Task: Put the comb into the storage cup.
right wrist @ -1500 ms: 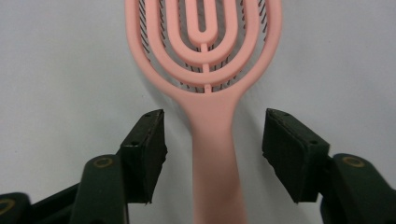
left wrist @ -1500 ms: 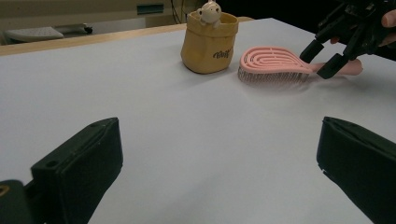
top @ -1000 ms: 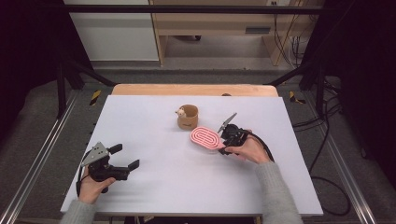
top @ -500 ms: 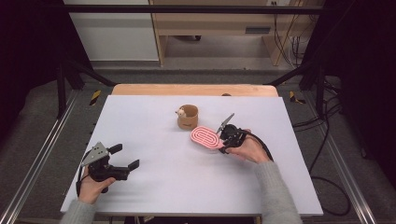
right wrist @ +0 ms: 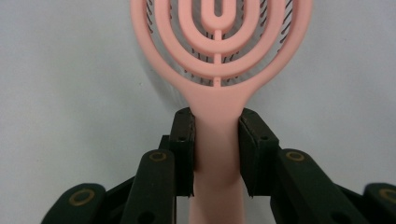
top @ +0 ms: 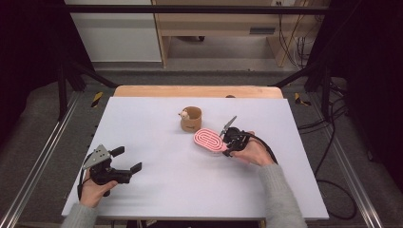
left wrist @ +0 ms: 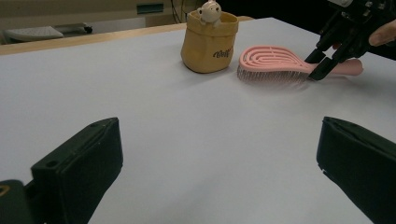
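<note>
White tabletop (top: pixel 157 190) carries a pink hairbrush (top: pixel 209 140); right gripper (top: pixel 229 141) fingers (right wrist: pixel 184 140) clamp its handle, head pointing toward the pouch (top: pixel 191 119); left gripper (top: pixel 127 162) gapes wide, well apart.

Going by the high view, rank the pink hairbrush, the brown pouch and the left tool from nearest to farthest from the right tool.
1. Pink hairbrush: its handle is clamped in the right tool.
2. Brown pouch: just beyond the brush head, toward the table's far edge.
3. Left tool: far across, near the front-left corner.

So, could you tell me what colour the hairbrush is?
Pink; the hairbrush shows best in the right gripper view.
</note>
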{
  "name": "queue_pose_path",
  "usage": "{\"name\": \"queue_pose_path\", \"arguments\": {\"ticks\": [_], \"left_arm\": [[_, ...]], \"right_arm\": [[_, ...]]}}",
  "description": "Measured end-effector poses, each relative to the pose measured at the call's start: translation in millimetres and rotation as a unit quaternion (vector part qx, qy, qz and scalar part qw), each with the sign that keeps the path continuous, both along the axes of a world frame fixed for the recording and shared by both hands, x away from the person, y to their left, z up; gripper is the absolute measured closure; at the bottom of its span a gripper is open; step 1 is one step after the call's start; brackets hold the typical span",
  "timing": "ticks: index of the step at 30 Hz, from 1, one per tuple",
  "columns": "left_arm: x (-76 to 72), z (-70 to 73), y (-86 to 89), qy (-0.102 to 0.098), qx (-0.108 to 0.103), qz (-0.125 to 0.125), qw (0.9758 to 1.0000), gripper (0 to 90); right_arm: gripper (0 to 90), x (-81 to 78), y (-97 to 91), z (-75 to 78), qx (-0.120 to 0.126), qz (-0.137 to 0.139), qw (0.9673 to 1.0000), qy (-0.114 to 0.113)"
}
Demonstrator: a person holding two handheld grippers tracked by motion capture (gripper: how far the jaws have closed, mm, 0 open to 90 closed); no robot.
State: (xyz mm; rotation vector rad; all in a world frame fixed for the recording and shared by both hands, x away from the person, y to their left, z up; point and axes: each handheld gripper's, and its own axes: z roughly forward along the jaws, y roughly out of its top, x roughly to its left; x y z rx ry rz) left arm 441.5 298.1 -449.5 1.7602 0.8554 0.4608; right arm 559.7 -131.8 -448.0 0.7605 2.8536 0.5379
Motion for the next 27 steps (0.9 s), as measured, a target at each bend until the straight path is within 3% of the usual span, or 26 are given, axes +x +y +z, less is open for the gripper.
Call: {"name": "queue_pose_path", "arguments": {"ticks": [14, 27], "left_arm": [[-0.1, 0.1, 0.4, 0.0, 0.0, 0.0, 1.0, 0.4], [0.0, 0.0, -0.2, 0.0, 0.0, 0.001, 1.0, 0.4]], "right_arm": [[70.2, -0.3, -1.6, 2.4, -0.005, -0.016, 0.9997, -0.016], [70.2, -6.6, -9.0, 16.5, 0.029, -0.02, 0.999, -0.028]]}}
